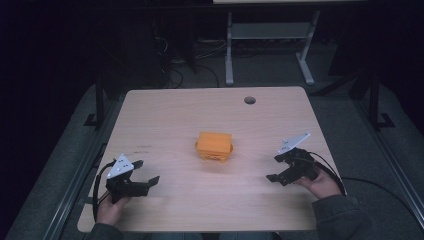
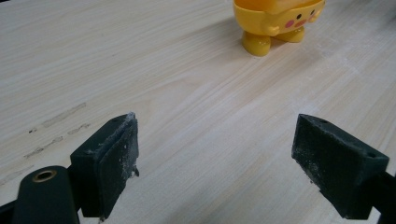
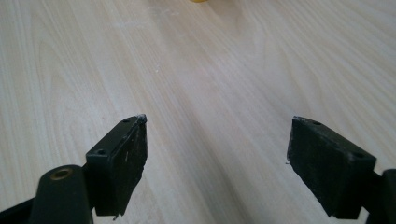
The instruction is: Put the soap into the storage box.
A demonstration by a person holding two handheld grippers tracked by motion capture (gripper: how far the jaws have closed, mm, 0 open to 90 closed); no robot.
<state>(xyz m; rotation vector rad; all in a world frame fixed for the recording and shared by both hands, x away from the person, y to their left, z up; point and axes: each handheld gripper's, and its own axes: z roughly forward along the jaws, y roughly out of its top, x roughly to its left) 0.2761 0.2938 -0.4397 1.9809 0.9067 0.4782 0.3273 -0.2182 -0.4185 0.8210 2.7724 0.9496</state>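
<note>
Table (image 1: 165, 115): pale wood, fine lengthwise grain, faint grey scuff marks; 1 dark round hole (image 1: 249, 100) near the far edge.
Toy box (image 1: 215, 145): orange-yellow all over; in the left gripper view, yellow feet, pink round cheek spot, orange mouth.
Left gripper (image 1: 145, 172): black, white-grey top plate, whitish dust on the pads.
Right gripper (image 1: 276, 168): black, white-grey top plate.
Sleeve (image 1: 342, 217): grey.

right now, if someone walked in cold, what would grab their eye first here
The bright yellow-orange toy container stands alone at the middle of the pale wooden table; the left gripper view shows stubby feet and pink cheeks on it. Next come the two black grippers near the table's front edge, the left gripper and the right gripper, each held in a hand, with jaws spread wide and nothing between them.
</note>
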